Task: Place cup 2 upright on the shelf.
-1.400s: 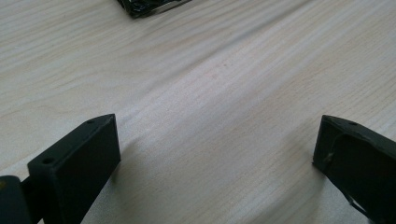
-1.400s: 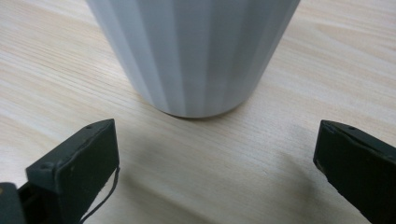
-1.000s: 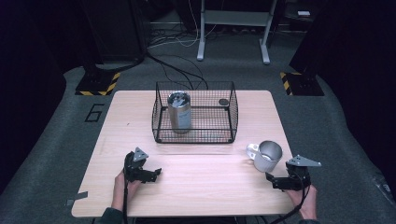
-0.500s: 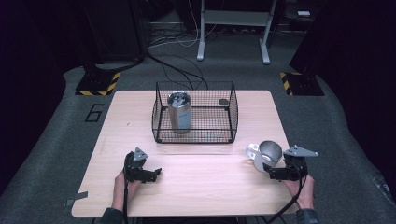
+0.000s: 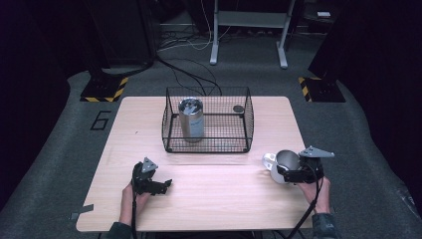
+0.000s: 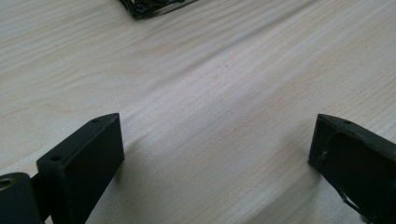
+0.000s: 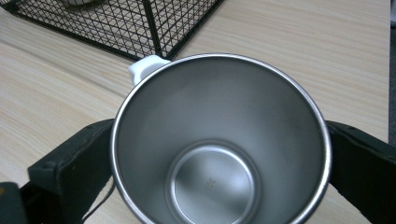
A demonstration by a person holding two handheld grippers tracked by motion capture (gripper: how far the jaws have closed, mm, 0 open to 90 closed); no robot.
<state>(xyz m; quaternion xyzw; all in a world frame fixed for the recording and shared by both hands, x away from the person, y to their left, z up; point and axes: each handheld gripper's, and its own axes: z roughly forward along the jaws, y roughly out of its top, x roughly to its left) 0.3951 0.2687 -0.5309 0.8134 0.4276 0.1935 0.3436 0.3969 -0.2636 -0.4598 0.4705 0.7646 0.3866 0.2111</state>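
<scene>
A steel mug [image 5: 284, 162] with a white handle [image 5: 268, 160] stands on the wooden table [image 5: 214, 199] at the right. My right gripper [image 5: 286, 172] holds it from the near side. In the right gripper view I look down into the mug [image 7: 219, 140], and the two black jaws of the right gripper [image 7: 219, 154] press against its walls on either side. My left gripper [image 5: 161, 185] rests low over the table at the left front, open, with bare wood between the jaws of this left gripper [image 6: 217, 140].
A black wire basket [image 5: 206, 147] stands at the middle back of the table. It holds an upright steel tumbler [image 5: 191, 119] and a small dark round object [image 5: 239, 108]. A basket corner [image 7: 154, 28] is just beyond the mug. Dark floor surrounds the table.
My right gripper has moved left from the table's right edge to the mug and now has its jaws around it. The left gripper has stayed put.
</scene>
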